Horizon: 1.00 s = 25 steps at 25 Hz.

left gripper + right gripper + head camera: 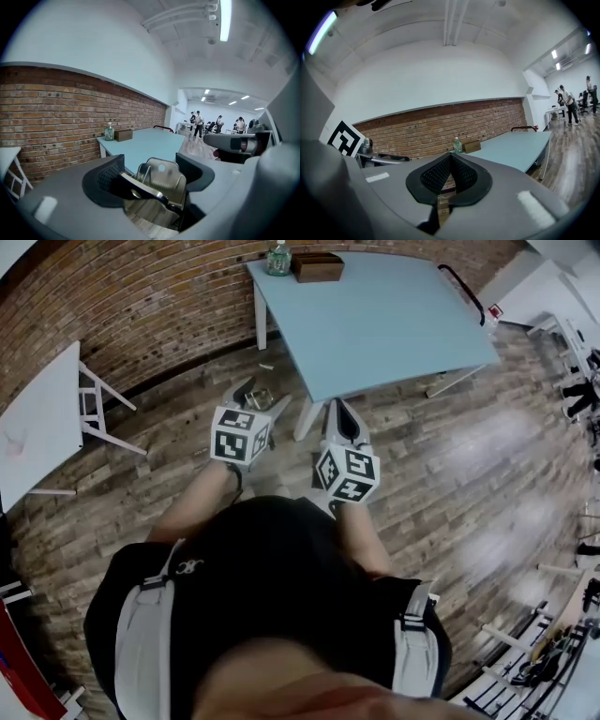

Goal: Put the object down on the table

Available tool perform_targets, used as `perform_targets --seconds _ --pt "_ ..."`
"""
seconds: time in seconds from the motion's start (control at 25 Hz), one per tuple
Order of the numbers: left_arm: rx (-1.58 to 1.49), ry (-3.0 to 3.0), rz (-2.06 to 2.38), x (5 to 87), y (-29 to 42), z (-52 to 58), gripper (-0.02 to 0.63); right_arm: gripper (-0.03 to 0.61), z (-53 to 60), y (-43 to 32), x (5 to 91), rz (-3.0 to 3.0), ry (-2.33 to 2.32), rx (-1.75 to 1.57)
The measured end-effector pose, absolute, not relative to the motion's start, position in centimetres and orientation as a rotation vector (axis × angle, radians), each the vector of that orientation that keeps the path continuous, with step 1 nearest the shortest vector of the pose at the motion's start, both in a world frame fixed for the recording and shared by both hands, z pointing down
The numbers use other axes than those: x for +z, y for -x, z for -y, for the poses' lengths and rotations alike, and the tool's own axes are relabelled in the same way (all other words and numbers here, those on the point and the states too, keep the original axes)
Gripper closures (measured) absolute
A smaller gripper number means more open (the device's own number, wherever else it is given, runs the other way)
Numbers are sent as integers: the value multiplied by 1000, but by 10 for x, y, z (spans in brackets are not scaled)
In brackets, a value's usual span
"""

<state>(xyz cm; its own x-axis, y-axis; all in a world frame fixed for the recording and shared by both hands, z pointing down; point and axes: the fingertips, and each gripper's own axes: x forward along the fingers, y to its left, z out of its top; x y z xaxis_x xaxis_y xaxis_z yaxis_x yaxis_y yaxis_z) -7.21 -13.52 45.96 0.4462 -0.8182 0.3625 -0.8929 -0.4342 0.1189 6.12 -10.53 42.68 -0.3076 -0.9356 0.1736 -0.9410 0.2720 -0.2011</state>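
The left gripper (152, 172) is clamped on a shiny metal object (161, 179). It looks like folded sheet metal with a round hole near the top and a dark bar across the front. You only really get that from the left gripper view. In the head view it's just a small glint between the jaws, held in the air over the wood floor (487, 474), just short of the near corner of the light blue table (375, 324).

The right gripper (449, 172) has its jaws pressed together, nothing in them.

A greenish bottle (278, 258) and a brown box (317, 266) sit at the table's far end by the brick wall (141, 296).

The object's lower part is buried behind the gripper body, so I can't say what it actually is. Only the gripper views catch the people (197, 123) way down the room, and they're too small to make out.
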Motion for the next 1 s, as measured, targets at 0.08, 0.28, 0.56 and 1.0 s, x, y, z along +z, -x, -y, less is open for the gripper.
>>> perform_targets --seconds 0.08,0.28,0.56,1.0 --pt "366 -2412 1469 460 62 153 270 565 124 -65 426 2503 -1819 414" --pt "370 -2385 1491 462 49 183 270 565 157 -74 428 2534 -1769 427" --pt "388 -2341 1533 468 54 208 270 565 184 -79 440 2554 -1732 482" --pt "413 -2316 1506 492 65 259 270 565 226 -68 453 2527 -1709 488"
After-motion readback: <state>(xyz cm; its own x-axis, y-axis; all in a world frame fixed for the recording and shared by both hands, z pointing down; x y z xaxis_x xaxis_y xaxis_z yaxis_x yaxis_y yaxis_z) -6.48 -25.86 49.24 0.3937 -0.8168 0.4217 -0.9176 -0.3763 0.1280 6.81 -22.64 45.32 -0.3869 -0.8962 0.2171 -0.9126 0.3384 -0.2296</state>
